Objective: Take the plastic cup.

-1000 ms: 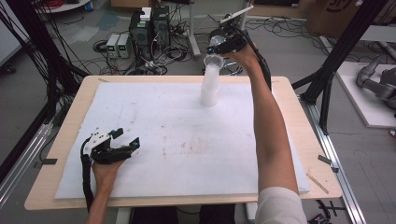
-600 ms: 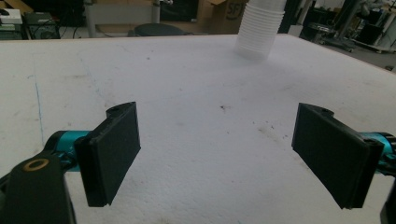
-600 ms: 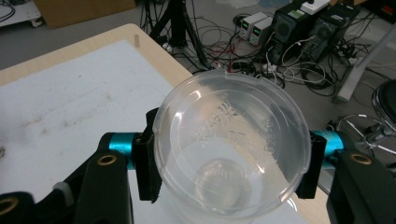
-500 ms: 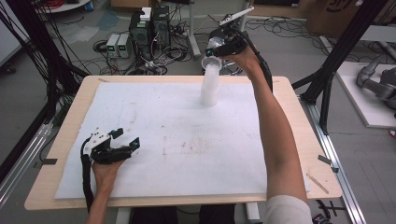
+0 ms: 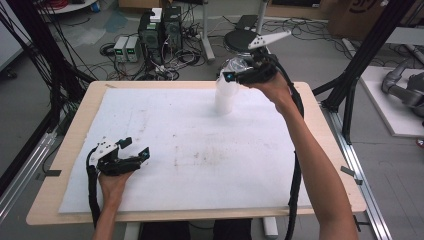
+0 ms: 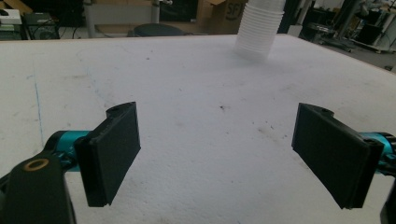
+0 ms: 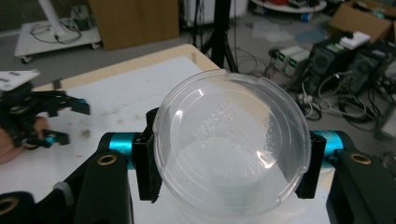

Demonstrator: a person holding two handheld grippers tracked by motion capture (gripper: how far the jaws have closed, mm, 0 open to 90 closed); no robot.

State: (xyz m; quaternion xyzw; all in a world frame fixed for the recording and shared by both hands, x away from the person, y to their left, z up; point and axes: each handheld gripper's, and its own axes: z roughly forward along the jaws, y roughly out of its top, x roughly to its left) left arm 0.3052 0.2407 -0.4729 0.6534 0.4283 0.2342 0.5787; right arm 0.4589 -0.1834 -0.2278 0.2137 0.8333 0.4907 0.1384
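Clear round lid (image 7: 231, 147) — transparent, embossed, rimmed — clamped between the jaws of the right gripper (image 5: 235, 76), upper centre of the high view, above the stack of white cups (image 5: 225, 97); stack's contents not discernible; left gripper (image 5: 134, 151) lower left — jaws released, empty.

Cup stack (image 6: 259, 28) top cut off, seemingly cups.

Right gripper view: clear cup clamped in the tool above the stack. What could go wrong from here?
1. The right tool pinches the clear plastic cup only at its sides; thin plastic could flex and slip out.
2. The cup stack stands tall near the table's far edge right under the hand; a bump could topple it off.
3. The left tool rests open far away, so nothing steadies the stack.
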